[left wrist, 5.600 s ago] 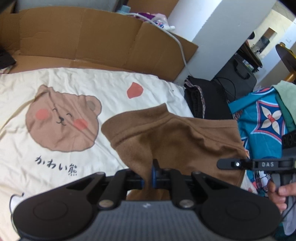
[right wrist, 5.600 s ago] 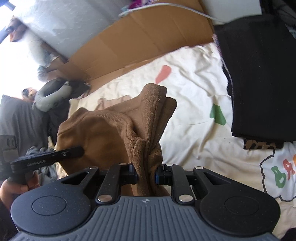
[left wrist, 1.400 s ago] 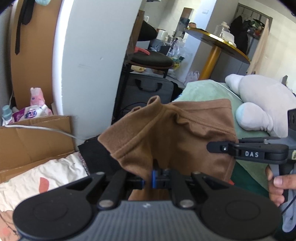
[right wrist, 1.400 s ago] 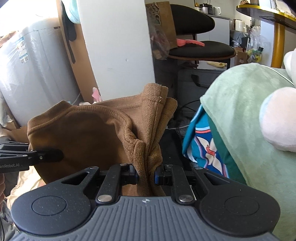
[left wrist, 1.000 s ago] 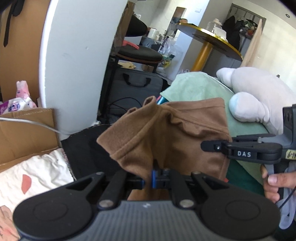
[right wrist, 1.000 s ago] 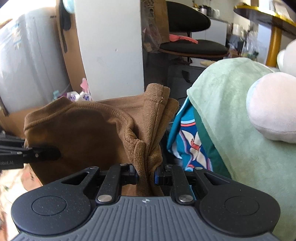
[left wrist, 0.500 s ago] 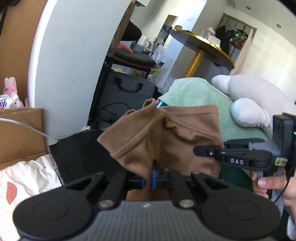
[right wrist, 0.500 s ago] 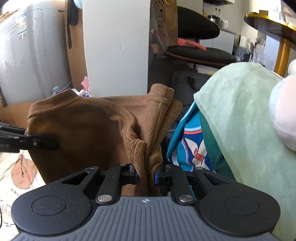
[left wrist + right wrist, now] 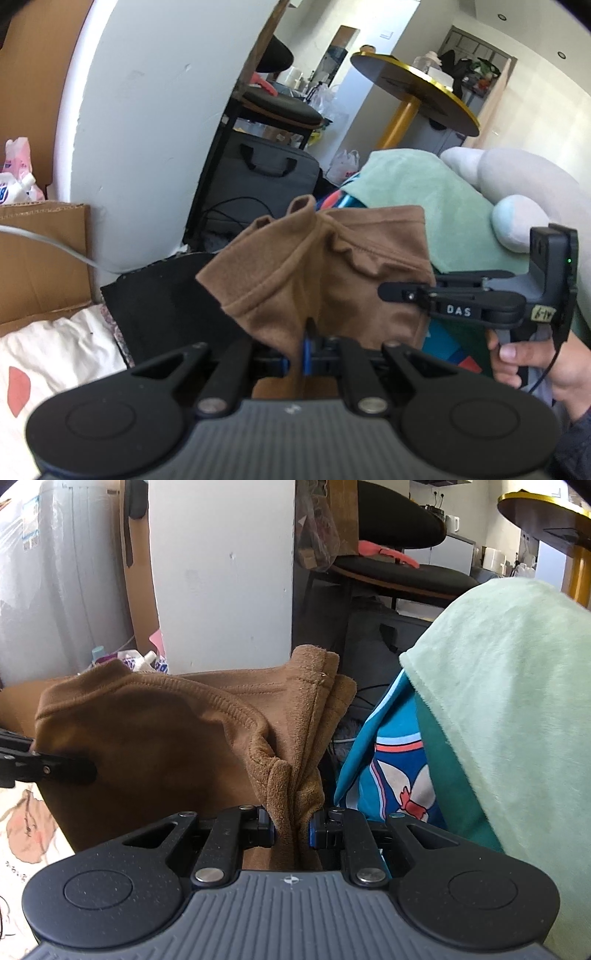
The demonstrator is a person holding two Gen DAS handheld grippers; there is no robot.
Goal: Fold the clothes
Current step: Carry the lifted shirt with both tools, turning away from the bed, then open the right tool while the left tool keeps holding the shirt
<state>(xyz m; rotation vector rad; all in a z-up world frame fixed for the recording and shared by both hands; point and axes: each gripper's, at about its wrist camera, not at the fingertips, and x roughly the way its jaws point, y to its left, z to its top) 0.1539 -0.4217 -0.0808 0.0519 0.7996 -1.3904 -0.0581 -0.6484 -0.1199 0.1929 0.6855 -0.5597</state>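
A folded brown fleece garment (image 9: 343,269) hangs in the air between my two grippers. My left gripper (image 9: 307,356) is shut on its near left edge. My right gripper (image 9: 291,830) is shut on a bunched fold of the same garment (image 9: 166,746). In the left wrist view the right gripper (image 9: 410,295) shows at the garment's right side, held by a hand. In the right wrist view the left gripper's tip (image 9: 55,768) shows at the garment's left side. The garment's lower part is hidden behind the gripper bodies.
A stack of folded black clothes (image 9: 162,302) lies below the garment beside the cream printed sheet (image 9: 55,354). A mint blanket (image 9: 517,709) over a teal patterned cloth (image 9: 399,771) and a pale plush toy (image 9: 517,192) are at the right. A white pillar (image 9: 147,129), cardboard (image 9: 40,258), a chair and a dark case stand behind.
Over the last seconds both grippers have lifted the brown garment off the sheet and carried it right, toward the black stack. In the last half second they have barely shifted.
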